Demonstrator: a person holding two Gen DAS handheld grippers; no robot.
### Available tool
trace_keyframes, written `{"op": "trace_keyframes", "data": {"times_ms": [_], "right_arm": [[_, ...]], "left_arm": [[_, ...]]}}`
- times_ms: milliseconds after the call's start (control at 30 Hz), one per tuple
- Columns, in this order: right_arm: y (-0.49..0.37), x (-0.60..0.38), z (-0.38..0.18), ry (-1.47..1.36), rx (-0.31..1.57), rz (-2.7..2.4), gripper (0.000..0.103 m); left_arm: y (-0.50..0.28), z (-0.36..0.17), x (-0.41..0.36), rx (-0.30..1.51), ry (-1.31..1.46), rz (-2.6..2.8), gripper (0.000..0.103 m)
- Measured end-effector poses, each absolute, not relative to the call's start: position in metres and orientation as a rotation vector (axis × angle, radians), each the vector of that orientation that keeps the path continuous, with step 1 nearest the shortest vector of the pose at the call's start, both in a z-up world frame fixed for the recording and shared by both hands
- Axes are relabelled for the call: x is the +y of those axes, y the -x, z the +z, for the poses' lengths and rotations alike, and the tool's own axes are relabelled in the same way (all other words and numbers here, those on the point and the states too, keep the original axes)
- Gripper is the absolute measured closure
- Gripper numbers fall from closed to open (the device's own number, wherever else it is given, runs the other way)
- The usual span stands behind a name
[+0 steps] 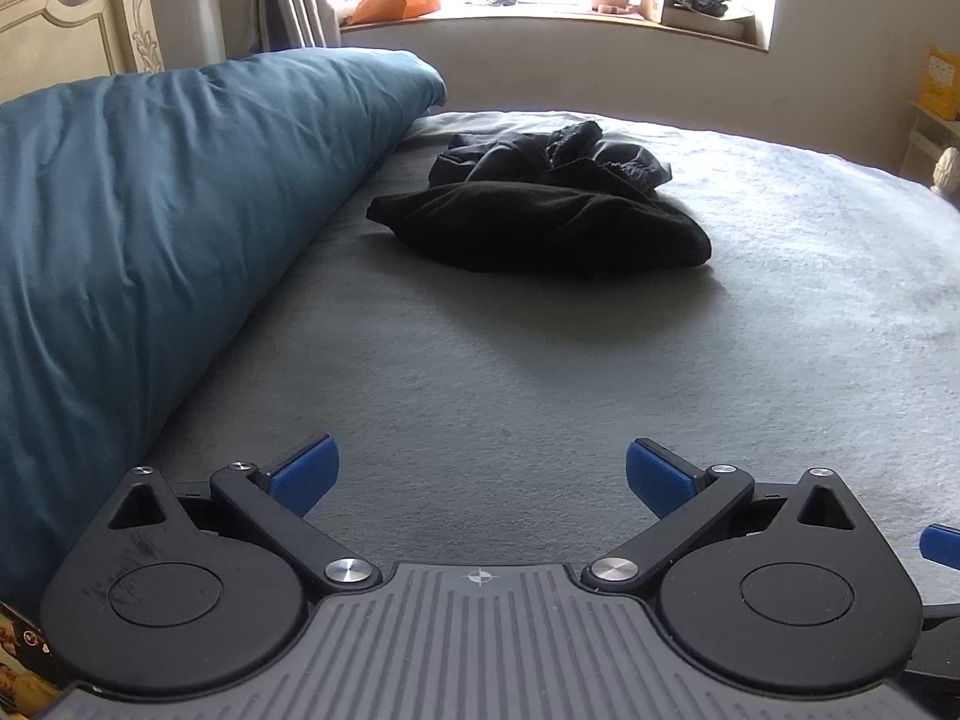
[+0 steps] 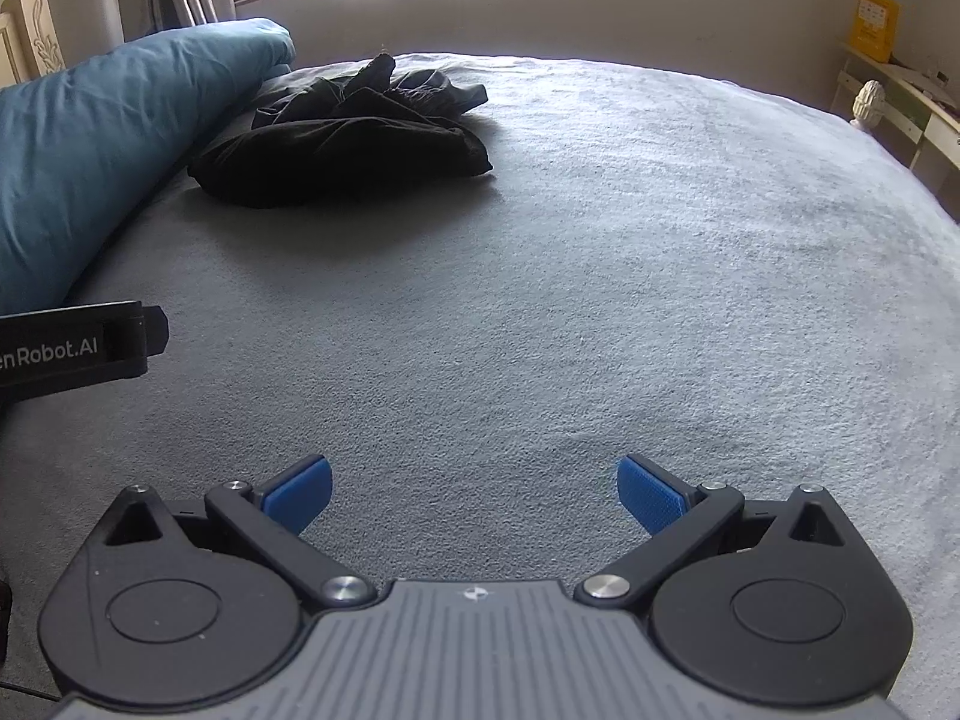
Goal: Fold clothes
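- Two tools, both with jaws spread wide and nothing between them: left tool (image 1: 480, 474), right tool (image 2: 474, 474). Blue pads (image 1: 303, 471) are clear of the fabric.
- The clothes (image 1: 540, 204) sit in one crumpled black pile on the grey bed (image 1: 540, 408), towards the far side, just beside the blue duvet (image 1: 150, 210), which is bunched along the left edge. Both tools are well apart from the pile.
- It looks like more than one garment; the dark-on-dark bundle makes it hard to count.
- Judgement: nothing is folded yet. The step in hand is reaching out and pulling one piece.
- How to do it well:
  - Take the top ruffled piece at the back first, not the lump at the front, so the layers don't drag along.
  - Pinch an edge or a corner, not a thick wad.
  - Drag it onto the open grey area nearer the tools. There's plenty of room there to lay it flat.
  - Use both tools on opposite corners to spread it before any fold.
- Risk: snagging the duvet edge, given how close it is to the pile.
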State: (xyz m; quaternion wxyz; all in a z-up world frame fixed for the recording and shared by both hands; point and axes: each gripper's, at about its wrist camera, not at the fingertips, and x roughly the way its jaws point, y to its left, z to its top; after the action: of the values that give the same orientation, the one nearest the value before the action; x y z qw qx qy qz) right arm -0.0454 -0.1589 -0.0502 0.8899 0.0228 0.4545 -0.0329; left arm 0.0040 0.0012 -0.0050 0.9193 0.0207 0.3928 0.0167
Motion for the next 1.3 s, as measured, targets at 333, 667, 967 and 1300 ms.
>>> {"op": "trace_keyframes", "data": {"times_ms": [333, 667, 967, 1300], "right_arm": [[0.0446, -0.1588, -0.0502, -0.039, 0.949, -0.070, 0.000], [0.0459, -0.1560, -0.0497, -0.036, 0.952, -0.065, 0.000], [0.0455, -0.1534, -0.0497, -0.034, 0.955, -0.065, 0.000], [0.0458, -0.1510, -0.0500, -0.033, 0.957, -0.067, 0.000]], "left_arm": [[-0.0046, -0.0050, 0.0042, 0.809, -0.045, 0.037, 0.000], [-0.0043, -0.0048, 0.0054, 0.811, -0.045, 0.037, 0.000], [-0.0034, -0.0046, 0.0062, 0.811, -0.042, 0.038, 0.000], [-0.0038, -0.0046, 0.0065, 0.816, -0.044, 0.037, 0.000]]}}
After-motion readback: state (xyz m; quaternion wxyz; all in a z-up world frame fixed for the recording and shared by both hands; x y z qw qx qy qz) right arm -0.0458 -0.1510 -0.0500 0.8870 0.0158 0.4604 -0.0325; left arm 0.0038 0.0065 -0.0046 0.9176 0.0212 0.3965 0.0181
